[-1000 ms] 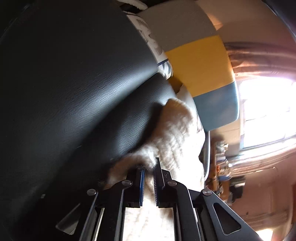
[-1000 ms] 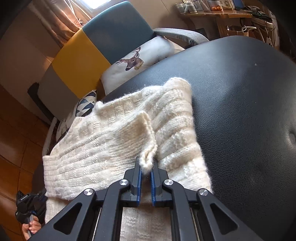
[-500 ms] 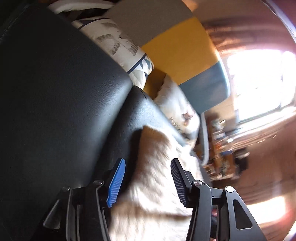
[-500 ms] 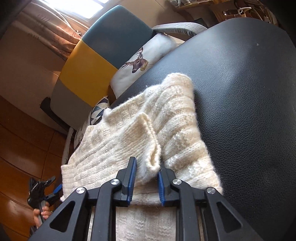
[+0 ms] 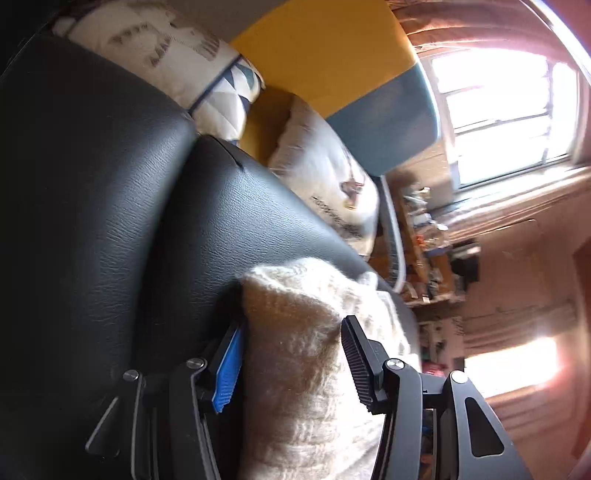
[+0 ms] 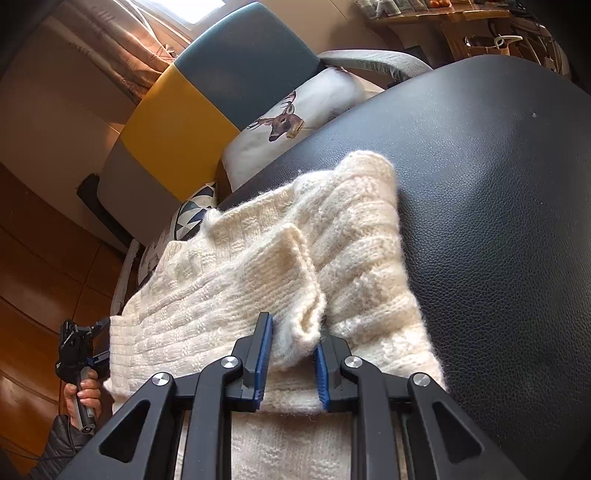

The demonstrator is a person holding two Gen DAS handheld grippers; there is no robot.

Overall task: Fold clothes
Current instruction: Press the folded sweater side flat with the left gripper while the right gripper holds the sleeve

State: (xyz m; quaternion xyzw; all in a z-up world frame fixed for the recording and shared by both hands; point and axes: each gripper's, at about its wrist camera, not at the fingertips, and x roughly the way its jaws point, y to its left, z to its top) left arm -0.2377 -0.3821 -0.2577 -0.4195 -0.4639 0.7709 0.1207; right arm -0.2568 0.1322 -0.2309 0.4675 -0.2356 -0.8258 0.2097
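Note:
A cream knit sweater (image 6: pixel 240 277) lies partly folded on a black leather cushion (image 6: pixel 498 221), with one sleeve laid back over the body. The sleeve's cuff (image 6: pixel 303 325) rests loose between the jaws of my right gripper (image 6: pixel 291 358), which is open. In the left wrist view my left gripper (image 5: pixel 291 354) is open wide and straddles the edge of the sweater (image 5: pixel 295 332), with knit between its pads but not pinched. The right wrist view also shows the left gripper (image 6: pixel 101 339) at the sweater's left edge, held by a hand (image 6: pixel 83 391).
Behind the cushion stands an armchair (image 6: pixel 184 122) with grey, yellow and teal panels. On it are a deer pillow (image 6: pixel 295 118) and a patterned pillow (image 6: pixel 192 218). A cluttered wooden shelf (image 6: pixel 461 14) is at the back right, and wooden floor (image 6: pixel 33 266) lies to the left.
Both grippers opened and let go of the knit. The left gripper slid and rolled along the sweater's edge, its view swinging toward the window. The right gripper stayed put.

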